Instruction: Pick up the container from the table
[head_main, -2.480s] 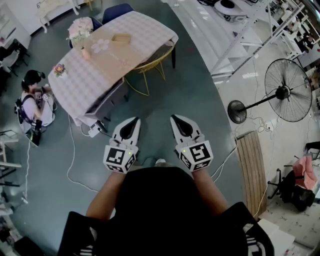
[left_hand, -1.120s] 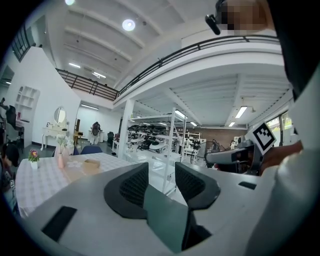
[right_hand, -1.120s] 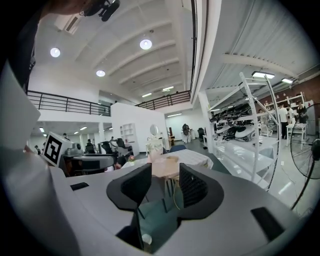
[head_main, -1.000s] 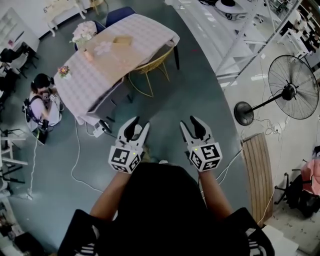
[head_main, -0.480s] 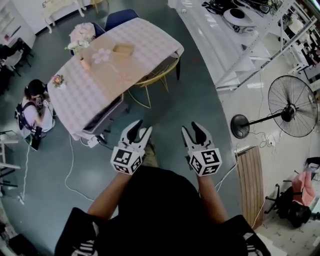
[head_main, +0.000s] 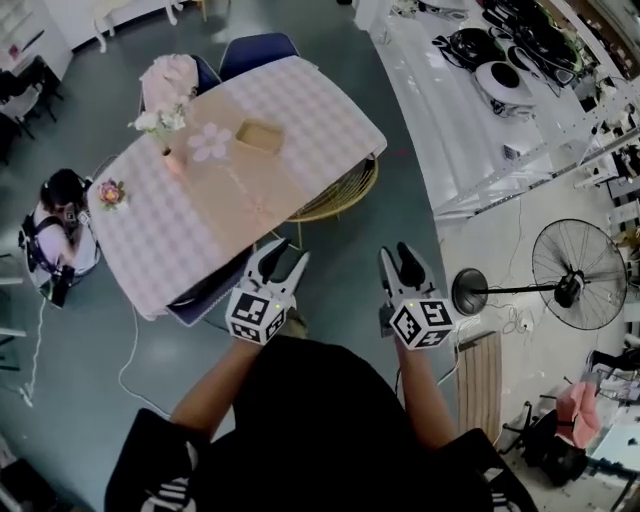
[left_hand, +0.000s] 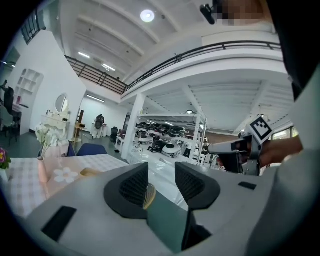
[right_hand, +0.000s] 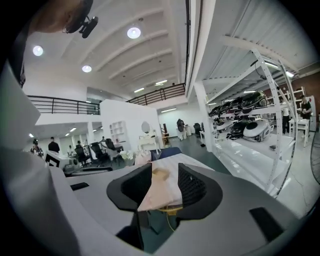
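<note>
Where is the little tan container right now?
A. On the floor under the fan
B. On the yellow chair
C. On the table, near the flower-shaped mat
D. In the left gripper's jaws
C: the tan container lies on the table beside the flower-shaped mat, and the left gripper and right gripper both have open jaws holding nothing.

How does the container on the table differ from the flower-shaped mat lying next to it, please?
The container is a tan rectangle with raised walls and an open top; the flower-shaped mat is pale, petal-edged and lies flat. In the head view the container lies to the mat's right, while the mat is the one closer to the vase. Both rest on the tan runner, close together but apart.
</note>
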